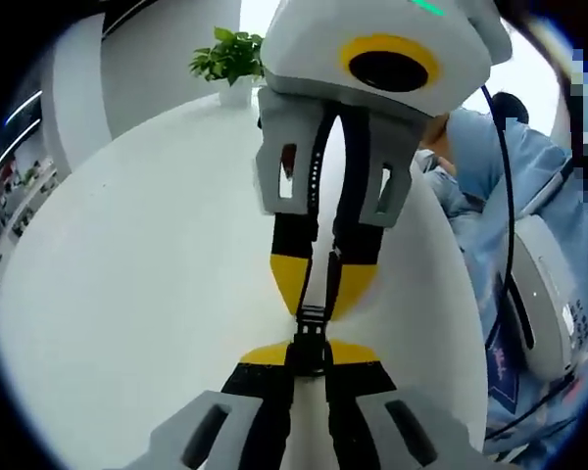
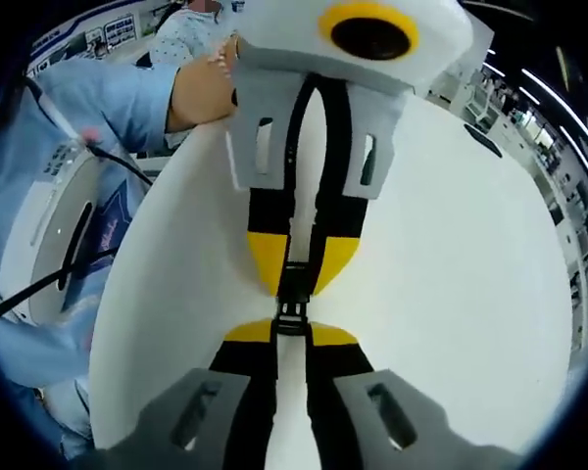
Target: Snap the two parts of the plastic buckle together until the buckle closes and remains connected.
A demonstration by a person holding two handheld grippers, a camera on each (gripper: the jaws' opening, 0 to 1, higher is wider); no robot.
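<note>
yellow-tipped fingers (image 1: 263, 354) of the left gripper (image 1: 309, 354) are pinched close on one end of the black plastic buckle (image 1: 311, 333), and straight across, the right gripper (image 1: 321, 284) comes in nose to nose, its own tips squeezed on the other end. the buckle hangs between the two sets of tips, up off the white table (image 1: 127, 284), a black strap (image 1: 325, 274) running from it between the opposing fingers. whether the two halves are fully clicked home, i cannot tell from here.

round white tabletop below, glossy and bare around the grippers. at its far edge in the left gripper view sits a green potted plant (image 1: 230, 57), with a pale wall behind and shelves off to one side. that same view catches a person in a light blue top (image 1: 529, 186) beside the table.

flip to the right gripper view: the right gripper (image 2: 292, 333) closed on the buckle (image 2: 290, 311), the left gripper (image 2: 296, 269) facing it, and a bare forearm (image 2: 201, 93) reaching over the table (image 2: 451, 274), blue sleeve (image 2: 69, 117) alongside. ceiling light strips and distant shelving show here.

both grippers point at each other in one line, meeting tip to tip over the table.
</note>
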